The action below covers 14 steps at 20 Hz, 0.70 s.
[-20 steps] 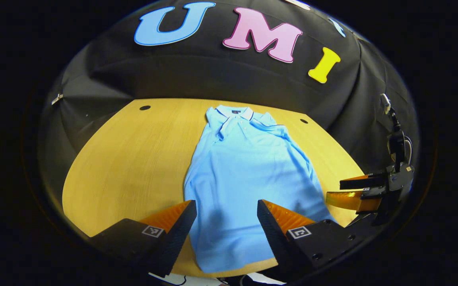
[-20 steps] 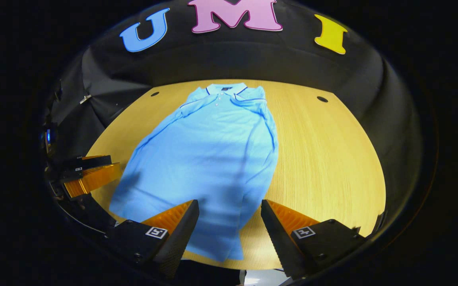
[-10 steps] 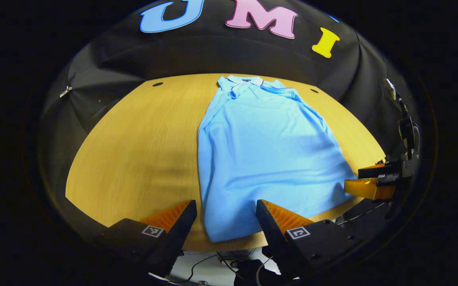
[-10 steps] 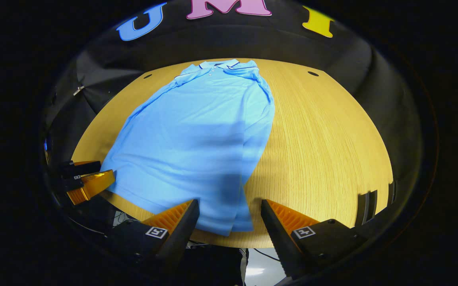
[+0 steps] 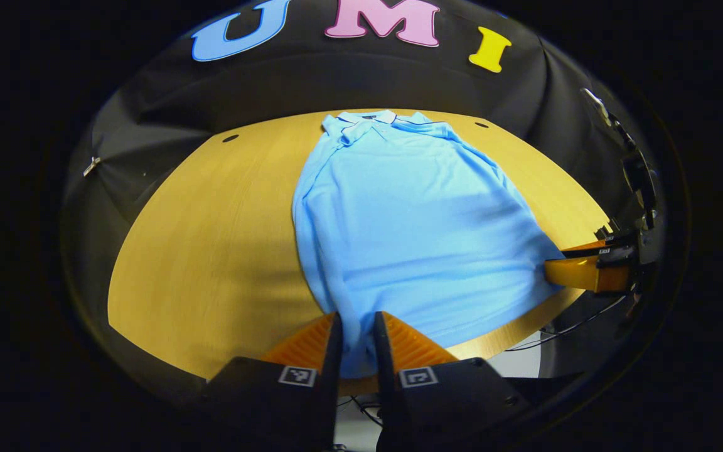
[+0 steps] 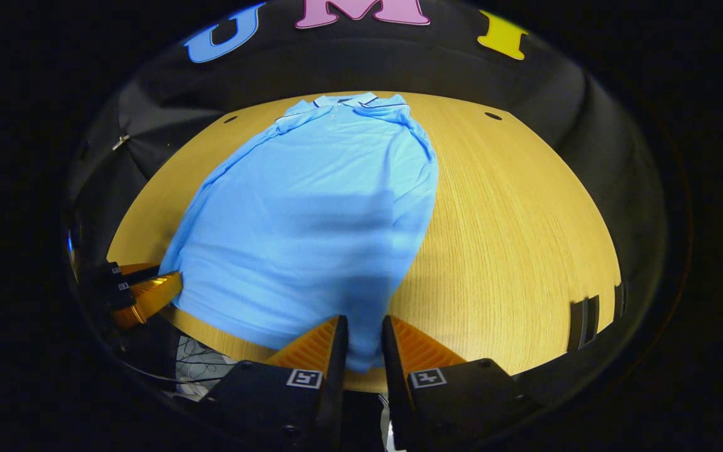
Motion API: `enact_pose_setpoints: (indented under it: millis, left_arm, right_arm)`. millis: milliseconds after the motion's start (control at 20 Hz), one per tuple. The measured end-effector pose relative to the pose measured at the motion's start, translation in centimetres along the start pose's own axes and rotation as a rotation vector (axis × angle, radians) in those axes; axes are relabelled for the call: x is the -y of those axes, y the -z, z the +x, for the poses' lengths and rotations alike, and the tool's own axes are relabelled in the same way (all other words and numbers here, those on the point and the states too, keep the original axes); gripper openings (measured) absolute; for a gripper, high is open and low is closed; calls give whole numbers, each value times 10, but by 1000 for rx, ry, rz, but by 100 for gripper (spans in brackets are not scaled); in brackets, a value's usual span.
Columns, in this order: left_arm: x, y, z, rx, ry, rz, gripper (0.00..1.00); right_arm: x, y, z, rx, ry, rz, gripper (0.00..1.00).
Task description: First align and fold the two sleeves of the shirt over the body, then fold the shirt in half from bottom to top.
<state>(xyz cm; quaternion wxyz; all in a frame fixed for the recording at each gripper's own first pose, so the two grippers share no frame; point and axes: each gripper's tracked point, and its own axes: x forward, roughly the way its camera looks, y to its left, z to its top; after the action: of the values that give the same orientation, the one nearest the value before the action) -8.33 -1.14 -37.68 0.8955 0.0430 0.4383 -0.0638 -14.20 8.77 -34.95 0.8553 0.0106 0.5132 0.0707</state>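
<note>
A light blue polo shirt [image 5: 412, 220] lies flat on the wooden table [image 5: 211, 238], collar [image 5: 368, 117] at the far end, sleeves folded in over the body. My left gripper [image 5: 356, 321] is shut on the near left corner of the hem at the table's front edge. In the left gripper view, the right gripper [image 5: 562, 271] sits at the hem's other corner. In the right gripper view the shirt [image 6: 311, 207] runs away from me, and my right gripper [image 6: 364, 323] is shut on the near right hem corner. The left gripper [image 6: 154, 290] is at the far left.
The table [image 6: 512, 226] has bare wood on both sides of the shirt. Small round holes [image 5: 230, 138] [image 6: 494, 116] mark its far corners. Cables [image 5: 578, 326] hang below the front edge. A dark slotted piece [image 6: 587, 314] stands at the right rim.
Both grippers have closed from wide open onto the shirt's bottom hem corners. They also dropped to the table's front edge.
</note>
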Motion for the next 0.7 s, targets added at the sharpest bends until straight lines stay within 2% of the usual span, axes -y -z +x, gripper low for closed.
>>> enact_pose_setpoints:
  millis: [50, 200, 250, 300, 600, 650, 700]
  left_arm:
    - [2, -1, 1, -4, -4, 4, 21]
    - [2, -3, 2, -17, 1, -17, 11]
    - [3, -4, 2, -21, 3, -26, 7]
    - [3, -3, 2, -25, 5, -29, 7]
    - [2, -4, -6, -46, -10, -21, 6]
    - [3, -5, -6, -51, -9, -25, 6]
    - [3, -6, -8, -56, -9, -33, 6]
  right_arm:
    - [0, -1, 0, -3, -1, -5, 24]
    - [-3, 0, 0, -10, -25, -31, 22]
    - [-1, -1, 5, -11, -28, -20, 14]
    - [-3, -1, 1, -12, -35, -19, 8]
    - [-3, 1, -1, -33, -88, -18, 5]
    - [-3, 1, -2, -41, -94, -14, 0]
    - [-4, -3, -5, -38, -99, -8, 5]
